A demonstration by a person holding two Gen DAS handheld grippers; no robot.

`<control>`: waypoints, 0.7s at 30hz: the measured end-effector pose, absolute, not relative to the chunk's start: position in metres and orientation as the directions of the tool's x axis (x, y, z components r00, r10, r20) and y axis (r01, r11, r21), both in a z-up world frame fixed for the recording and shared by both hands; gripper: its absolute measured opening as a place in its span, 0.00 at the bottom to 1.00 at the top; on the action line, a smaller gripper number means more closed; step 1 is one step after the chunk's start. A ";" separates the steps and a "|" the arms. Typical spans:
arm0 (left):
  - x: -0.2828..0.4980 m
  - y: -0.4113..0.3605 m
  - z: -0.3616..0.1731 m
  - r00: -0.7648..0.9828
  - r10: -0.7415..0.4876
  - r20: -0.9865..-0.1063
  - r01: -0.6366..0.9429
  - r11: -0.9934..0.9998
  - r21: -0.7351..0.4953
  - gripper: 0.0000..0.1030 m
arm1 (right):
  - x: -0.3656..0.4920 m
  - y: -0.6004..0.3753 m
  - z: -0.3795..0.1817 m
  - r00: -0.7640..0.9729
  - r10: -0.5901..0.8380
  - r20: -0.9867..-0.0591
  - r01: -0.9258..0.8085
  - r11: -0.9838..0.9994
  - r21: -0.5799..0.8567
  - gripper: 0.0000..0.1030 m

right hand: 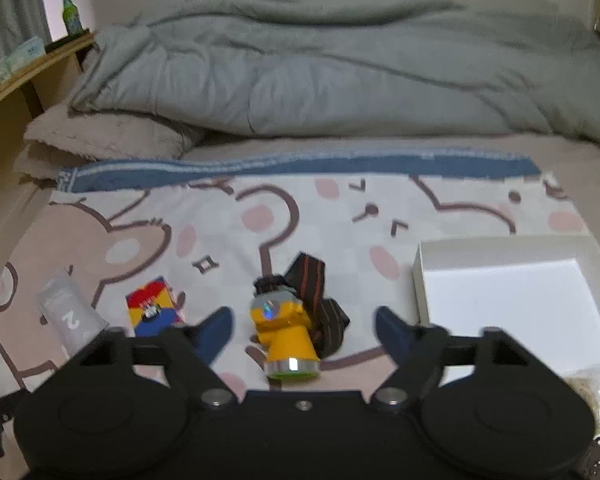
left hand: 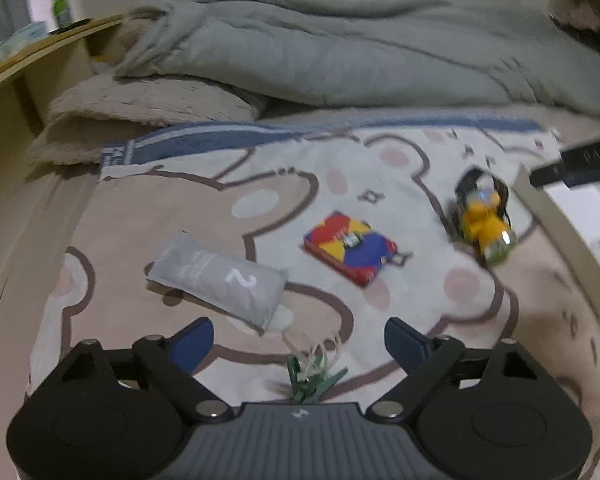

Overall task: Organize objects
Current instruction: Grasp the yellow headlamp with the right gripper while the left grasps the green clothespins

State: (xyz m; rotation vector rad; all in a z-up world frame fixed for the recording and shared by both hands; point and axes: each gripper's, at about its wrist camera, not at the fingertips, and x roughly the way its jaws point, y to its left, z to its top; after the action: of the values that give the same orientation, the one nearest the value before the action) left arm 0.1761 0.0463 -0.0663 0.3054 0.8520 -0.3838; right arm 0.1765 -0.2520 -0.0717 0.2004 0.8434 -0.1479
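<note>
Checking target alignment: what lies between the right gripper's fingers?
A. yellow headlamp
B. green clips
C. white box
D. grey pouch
A: in the right wrist view the yellow headlamp lies on the blanket between the open right gripper fingers, not yet touched.

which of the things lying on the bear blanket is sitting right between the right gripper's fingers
The yellow headlamp with its dark strap. It lies between the open right gripper fingers, untouched; the grey pouch and colourful box lie off to its left.
</note>
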 end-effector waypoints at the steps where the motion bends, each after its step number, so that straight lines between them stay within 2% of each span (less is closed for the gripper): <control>1: 0.176 0.046 -0.070 0.590 -0.208 -0.780 0.456 0.884 0.109 0.88 | 0.178 -0.255 -0.075 0.648 -0.041 -0.761 0.210 0.970 0.126 0.64; 3: 0.177 0.047 -0.076 0.579 -0.208 -0.788 0.466 0.878 0.110 0.88 | 0.183 -0.261 -0.083 0.630 -0.018 -0.776 0.205 0.968 0.144 0.54; 5: 0.179 0.048 -0.081 0.571 -0.206 -0.795 0.469 0.877 0.110 0.88 | 0.188 -0.265 -0.092 0.616 0.001 -0.788 0.201 0.967 0.158 0.36; 8: 0.182 0.050 -0.086 0.561 -0.204 -0.803 0.468 0.877 0.104 0.88 | 0.197 -0.269 -0.106 0.588 -0.006 -0.809 0.215 0.965 0.148 0.23; 11: 0.185 0.052 -0.091 0.546 -0.206 -0.812 0.475 0.875 0.097 0.87 | 0.205 -0.272 -0.123 0.558 0.003 -0.830 0.235 0.959 0.162 0.18; 15: 0.186 0.054 -0.099 0.522 -0.218 -0.825 0.501 0.861 0.089 0.84 | 0.215 -0.277 -0.136 0.556 0.084 -0.827 0.234 0.939 0.253 0.17; 21: 0.188 0.057 -0.108 0.502 -0.220 -0.836 0.522 0.848 0.091 0.84 | 0.224 -0.280 -0.151 0.557 0.110 -0.823 0.215 0.938 0.271 0.17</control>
State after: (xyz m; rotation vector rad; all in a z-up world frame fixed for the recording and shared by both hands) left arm 0.1877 0.0569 -0.1076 0.3549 0.9451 -0.4599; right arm 0.2239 -0.2803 -0.1507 0.3624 0.9837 -0.0638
